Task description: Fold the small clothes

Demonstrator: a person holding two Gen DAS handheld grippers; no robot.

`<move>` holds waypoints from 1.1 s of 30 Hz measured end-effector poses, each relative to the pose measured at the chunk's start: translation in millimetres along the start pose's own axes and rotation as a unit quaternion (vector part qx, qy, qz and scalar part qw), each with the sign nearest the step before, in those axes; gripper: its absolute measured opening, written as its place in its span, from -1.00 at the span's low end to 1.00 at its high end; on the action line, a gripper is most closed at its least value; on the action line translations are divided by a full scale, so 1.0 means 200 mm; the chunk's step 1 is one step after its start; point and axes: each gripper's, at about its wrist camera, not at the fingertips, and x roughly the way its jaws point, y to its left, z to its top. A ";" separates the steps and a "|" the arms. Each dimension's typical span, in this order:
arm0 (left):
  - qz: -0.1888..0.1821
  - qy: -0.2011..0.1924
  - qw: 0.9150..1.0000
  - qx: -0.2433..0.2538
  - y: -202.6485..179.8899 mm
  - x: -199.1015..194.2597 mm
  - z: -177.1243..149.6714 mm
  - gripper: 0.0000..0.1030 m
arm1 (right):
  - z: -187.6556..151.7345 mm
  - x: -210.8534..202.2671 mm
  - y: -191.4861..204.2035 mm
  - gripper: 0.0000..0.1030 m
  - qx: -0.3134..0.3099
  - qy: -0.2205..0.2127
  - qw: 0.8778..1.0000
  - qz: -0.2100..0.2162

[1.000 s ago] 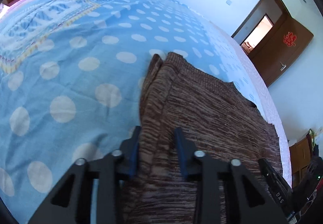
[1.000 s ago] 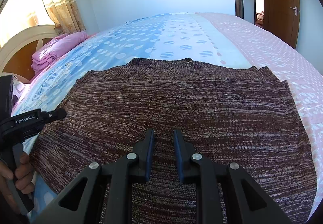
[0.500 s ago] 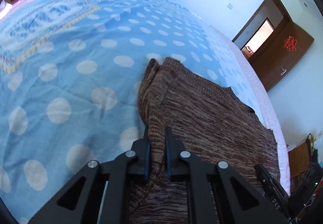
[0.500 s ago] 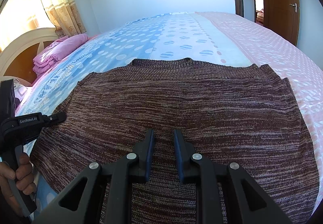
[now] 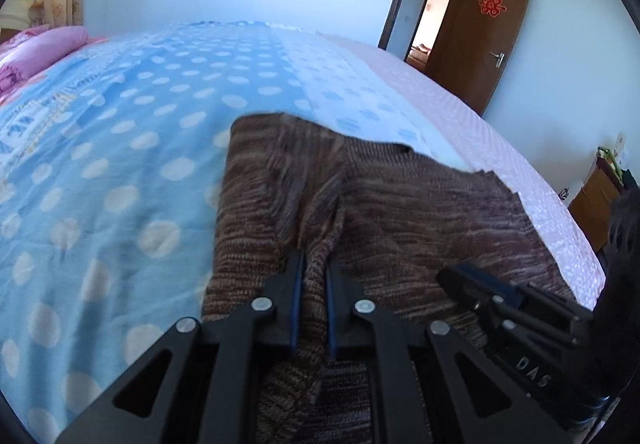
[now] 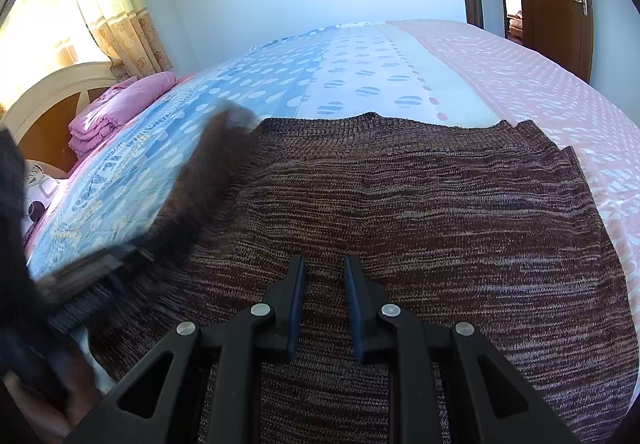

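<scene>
Brown marled knit sweater [image 6: 420, 212]: laid flat on the blue polka-dot bedsheet [image 5: 120, 164], collar toward the far wall. Its left edge is pinched and raised by the left gripper [image 5: 314, 276], jaws closed on the knit. Right gripper [image 6: 323, 284]: held above the sweater's hem, jaws narrowly parted, nothing held.

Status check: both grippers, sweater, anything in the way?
Left gripper shut on sweater, its left edge lifted. Right gripper open, low over the sweater's middle. Nothing blocking on the bed.
</scene>
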 end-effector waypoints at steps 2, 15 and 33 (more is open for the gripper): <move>-0.006 0.003 1.000 -0.006 0.02 0.01 0.00 -0.79 | 0.00 0.00 0.00 -0.59 0.001 0.000 1.000 0.001; -0.024 -0.010 0.999 -0.023 0.04 0.00 -0.02 -0.76 | 0.24 0.04 -0.02 -0.02 0.101 -0.006 0.981 0.167; -0.037 -0.015 0.998 -0.037 0.06 -0.02 -0.02 -0.76 | 0.34 0.44 0.24 -0.79 0.069 0.059 0.979 0.183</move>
